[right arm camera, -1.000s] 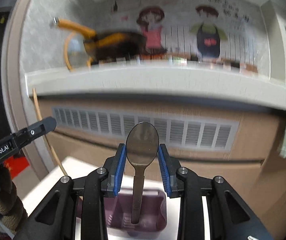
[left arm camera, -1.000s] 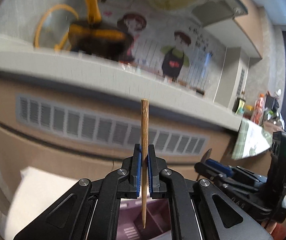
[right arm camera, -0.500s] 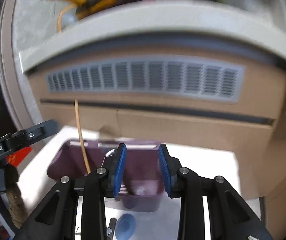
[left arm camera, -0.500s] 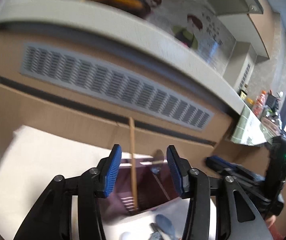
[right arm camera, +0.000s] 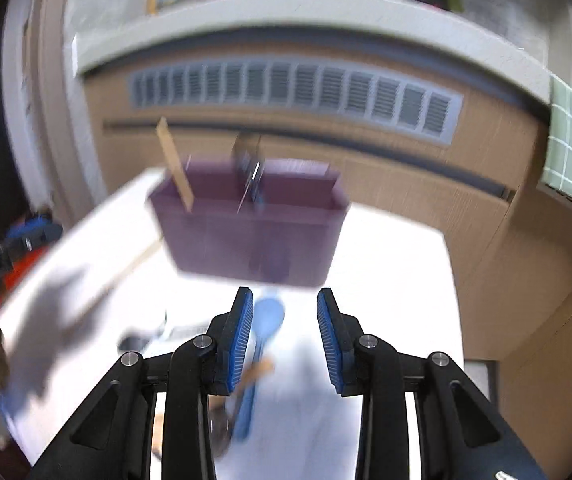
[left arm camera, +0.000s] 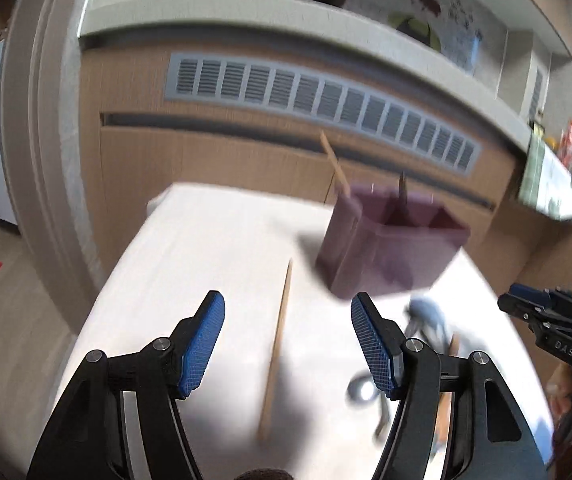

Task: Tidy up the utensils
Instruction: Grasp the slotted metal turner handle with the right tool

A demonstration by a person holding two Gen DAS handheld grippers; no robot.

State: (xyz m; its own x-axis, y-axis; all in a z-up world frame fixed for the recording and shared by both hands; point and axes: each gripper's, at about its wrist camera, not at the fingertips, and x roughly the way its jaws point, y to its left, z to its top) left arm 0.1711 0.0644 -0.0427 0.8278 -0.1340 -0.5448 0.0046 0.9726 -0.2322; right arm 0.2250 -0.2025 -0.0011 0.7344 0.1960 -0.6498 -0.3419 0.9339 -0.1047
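Observation:
A purple utensil holder (left arm camera: 390,248) (right arm camera: 253,232) stands on the white table (left arm camera: 205,240), blurred by motion. A wooden chopstick (left arm camera: 336,168) (right arm camera: 173,160) and a metal spoon (left arm camera: 402,188) (right arm camera: 249,168) stand upright in it. My left gripper (left arm camera: 286,312) hangs low over the table, its jaws opening wide. A second chopstick (left arm camera: 277,344) lies on the table below the gap, untouched by the pads. My right gripper (right arm camera: 286,304) is open above a blue spoon (right arm camera: 269,316) that lies on the table, touching neither pad.
More loose cutlery lies right of the left gripper, among it a metal spoon (left arm camera: 360,390). A brown cabinet front with a grey vent (left arm camera: 318,96) rises behind the table, under a pale counter. The floor drops away at the table's left edge.
The left gripper opened and the chopstick now stands in the holder. The right gripper's spoon is in the holder too. Both grippers have sunk and tilted down toward the table.

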